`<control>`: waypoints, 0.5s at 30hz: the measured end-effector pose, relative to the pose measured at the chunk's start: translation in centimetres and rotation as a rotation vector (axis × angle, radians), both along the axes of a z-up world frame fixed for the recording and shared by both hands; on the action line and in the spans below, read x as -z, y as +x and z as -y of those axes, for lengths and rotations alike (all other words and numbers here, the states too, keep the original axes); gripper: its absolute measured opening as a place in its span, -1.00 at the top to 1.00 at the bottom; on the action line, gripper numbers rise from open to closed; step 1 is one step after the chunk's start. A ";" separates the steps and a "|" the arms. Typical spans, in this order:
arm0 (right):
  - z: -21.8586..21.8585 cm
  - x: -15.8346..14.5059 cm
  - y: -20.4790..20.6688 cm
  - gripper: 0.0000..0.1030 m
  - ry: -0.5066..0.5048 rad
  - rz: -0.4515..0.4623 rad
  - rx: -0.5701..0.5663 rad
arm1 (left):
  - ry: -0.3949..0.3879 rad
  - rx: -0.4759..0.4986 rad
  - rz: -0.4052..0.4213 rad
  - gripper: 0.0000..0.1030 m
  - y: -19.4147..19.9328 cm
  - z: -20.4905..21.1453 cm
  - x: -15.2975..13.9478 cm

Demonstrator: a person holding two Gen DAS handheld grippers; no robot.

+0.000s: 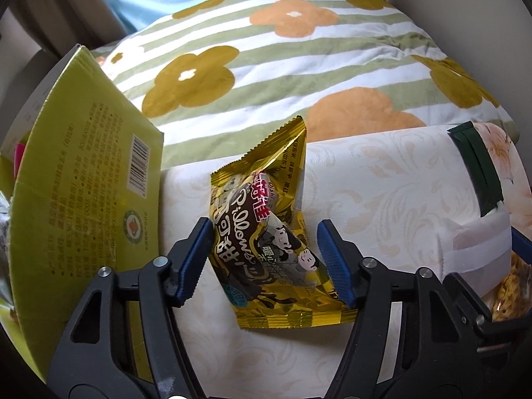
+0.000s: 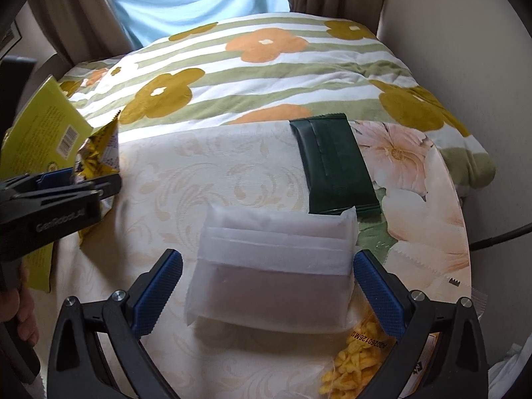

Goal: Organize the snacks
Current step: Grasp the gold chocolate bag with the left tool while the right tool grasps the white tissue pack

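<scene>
The left gripper (image 1: 264, 259) points steeply down over a gold foil snack packet (image 1: 272, 232) that lies on a cream, leaf-patterned tablecloth (image 1: 382, 193). Its blue pads (image 1: 335, 266) stand on either side of the packet: the left pad sits right at the packet's edge and the right one touches its lower corner, but the foil shows no squeeze, so the jaws bracket the packet rather than pinch it. Just left of the packet stands a yellow-green cardboard box (image 1: 83, 173) with a barcode on its raised flap – other wrappers show inside at the far left edge.

The right gripper (image 2: 267, 286) hangs over a white, frosted snack pouch (image 2: 272, 266) in the middle of the same tablecloth (image 2: 173, 173). Its jaws are spread wider than the pouch, with a pad at each side and a sliver of cloth visible between pad and wrapper. Behind the pouch, touching its far right corner, lies a dark green packet (image 2: 332, 163). A clear bag of yellow snacks (image 2: 352, 362) pokes out from under the pouch's near edge. From this view the left gripper (image 2: 66, 183) appears at the left, beside the box (image 2: 40, 133), with part of a hand (image 2: 20, 309) below it. Beyond the table lies a striped quilt with big flowers (image 2: 266, 66).
</scene>
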State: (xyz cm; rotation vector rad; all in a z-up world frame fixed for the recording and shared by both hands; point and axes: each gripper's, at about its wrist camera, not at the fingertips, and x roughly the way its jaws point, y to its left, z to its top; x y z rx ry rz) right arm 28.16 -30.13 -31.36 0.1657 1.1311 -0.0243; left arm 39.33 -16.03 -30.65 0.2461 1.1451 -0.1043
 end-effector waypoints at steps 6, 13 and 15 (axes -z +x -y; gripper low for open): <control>0.0 0.7 0.5 -1.00 -0.005 -0.030 0.010 | -0.037 0.001 0.013 -0.02 -0.3 -0.5 -0.7; -0.7 1.2 0.4 -0.88 -0.084 -0.048 -0.024 | -0.054 0.002 0.019 0.03 -0.6 -0.6 -1.0; -0.7 1.1 0.4 -0.79 -0.088 -0.051 -0.035 | -0.053 0.005 0.020 0.03 -0.8 -0.6 -1.0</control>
